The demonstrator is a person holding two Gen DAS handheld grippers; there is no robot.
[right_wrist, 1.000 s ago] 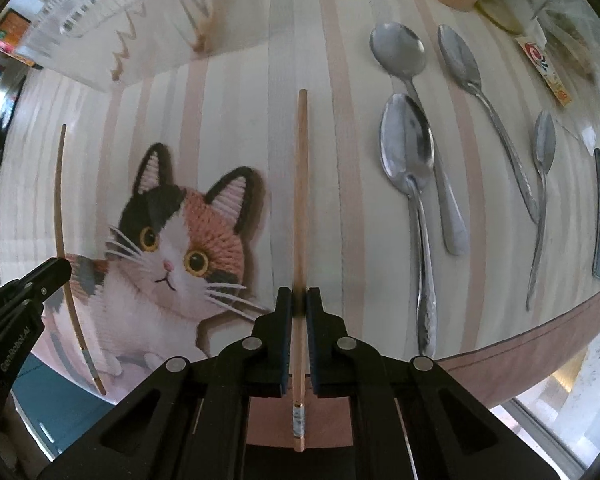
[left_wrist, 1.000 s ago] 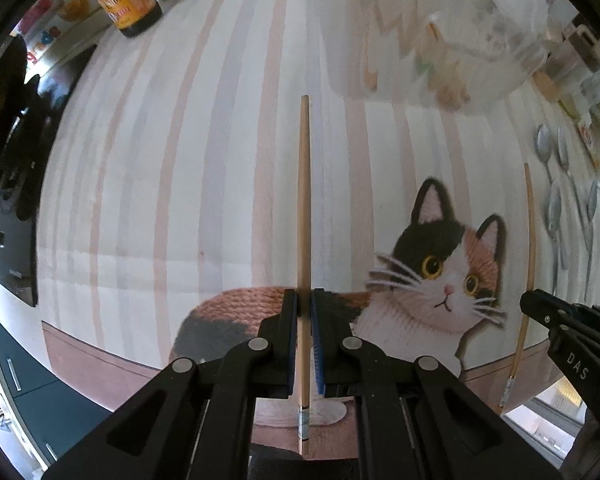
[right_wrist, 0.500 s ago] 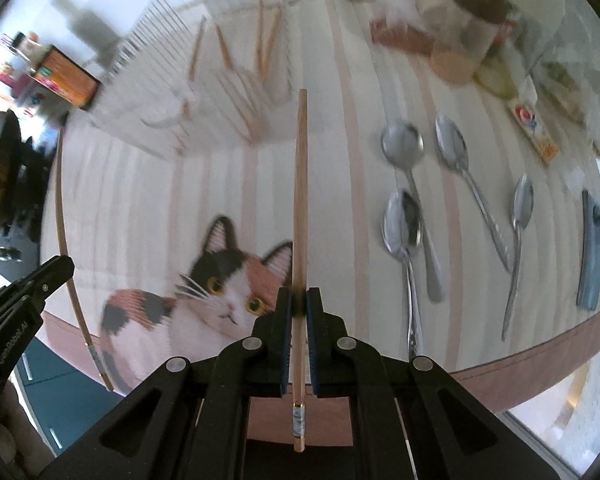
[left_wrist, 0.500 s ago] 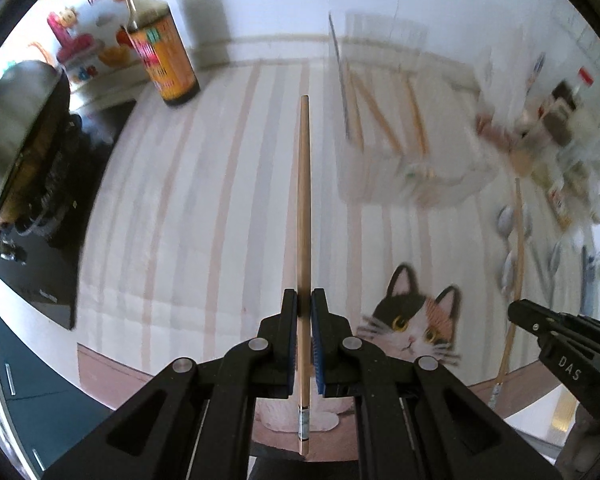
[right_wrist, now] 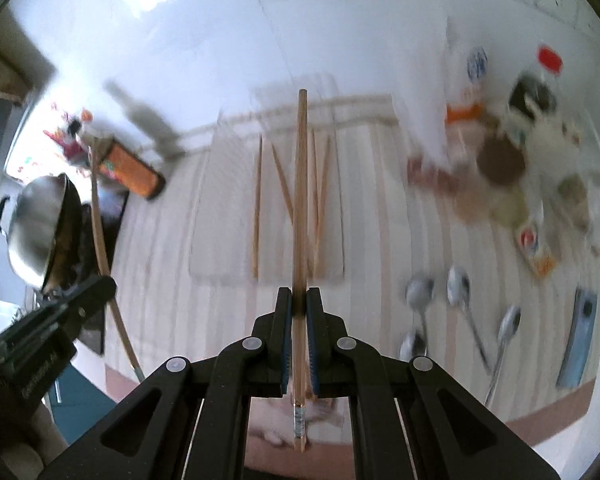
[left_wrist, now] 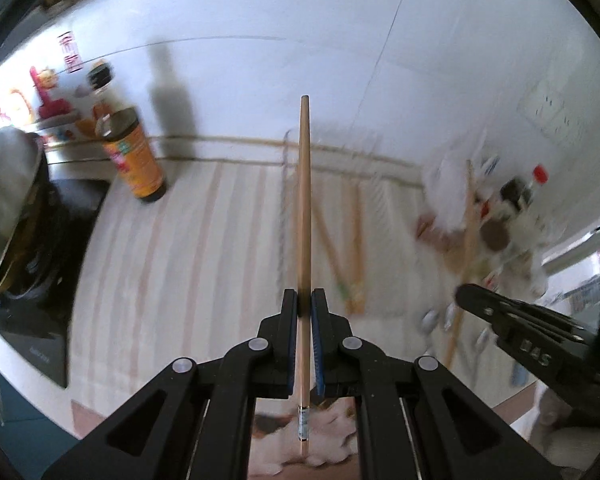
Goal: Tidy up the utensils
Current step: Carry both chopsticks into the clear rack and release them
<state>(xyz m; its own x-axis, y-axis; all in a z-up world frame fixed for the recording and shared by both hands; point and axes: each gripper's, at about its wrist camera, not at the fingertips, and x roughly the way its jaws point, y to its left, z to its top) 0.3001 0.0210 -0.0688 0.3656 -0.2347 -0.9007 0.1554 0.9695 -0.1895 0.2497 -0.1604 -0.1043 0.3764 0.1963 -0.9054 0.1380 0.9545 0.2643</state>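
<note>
My left gripper [left_wrist: 305, 300] is shut on a wooden chopstick [left_wrist: 304, 200] that points forward, high above the striped mat. My right gripper [right_wrist: 299, 296] is shut on a second wooden chopstick [right_wrist: 300, 184]. Ahead lies a clear tray [right_wrist: 208, 240] with several chopsticks [right_wrist: 256, 208] in it; it also shows blurred in the left wrist view [left_wrist: 286, 208]. Several metal spoons [right_wrist: 420, 300] lie on the mat at the right. The right gripper [left_wrist: 520, 332] shows in the left wrist view, the left gripper [right_wrist: 60, 316] in the right wrist view.
A sauce bottle [left_wrist: 136, 160] stands at the back left beside a steel wok [right_wrist: 40, 224] on a black stove. Jars and packets [right_wrist: 512, 168] crowd the back right. A blue flat object [right_wrist: 578, 344] lies at the far right. A white wall is behind.
Both grippers have lifted and tilted up with their chopsticks. The cat picture has dropped under the grippers; the tray, bottle and wall now fill the views.
</note>
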